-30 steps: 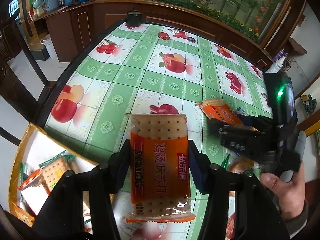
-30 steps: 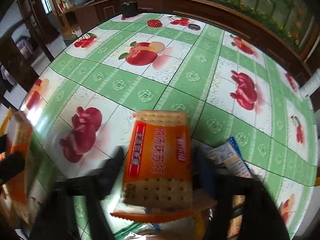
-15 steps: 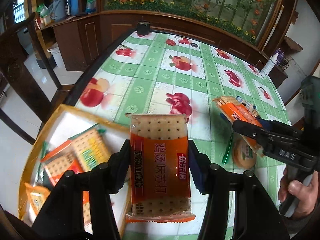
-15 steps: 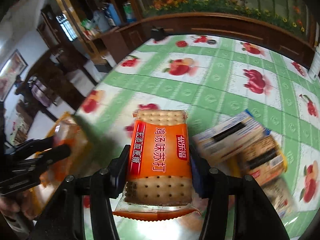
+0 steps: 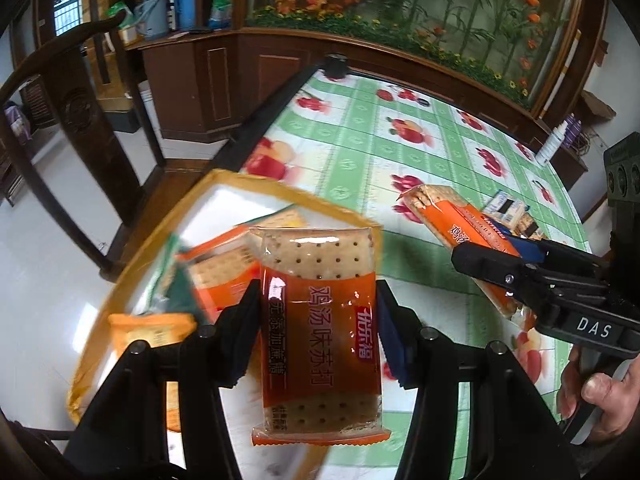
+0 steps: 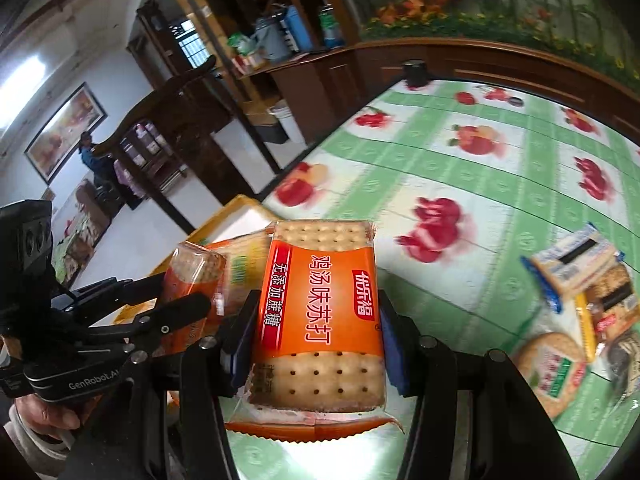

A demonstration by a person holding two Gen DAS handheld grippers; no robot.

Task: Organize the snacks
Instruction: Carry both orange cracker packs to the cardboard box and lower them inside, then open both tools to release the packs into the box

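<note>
I'm looking at a room with dark wooden cabinets, a planter of orange flowers along the far wall, and a table covered in a green-and-white checked cloth printed with red fruit. At the table's near left edge sits a yellow-rimmed box with a white floor, already holding several cracker packets.

My left gripper is clamped on an orange cracker pack, its blue pads pressing both long sides, and it hangs over the box's right part. My right gripper grips a second orange pack the same way, held just beside the box's corner above the cloth. In the left view I can see that gripper coming in from the right, with a hand on its handle; in the right view the left gripper shows at the lower left with its pack over the box.

Further right on the cloth lies a small heap of remaining snacks: a blue-edged packet, darker wrappers and a round biscuit pack.
</note>
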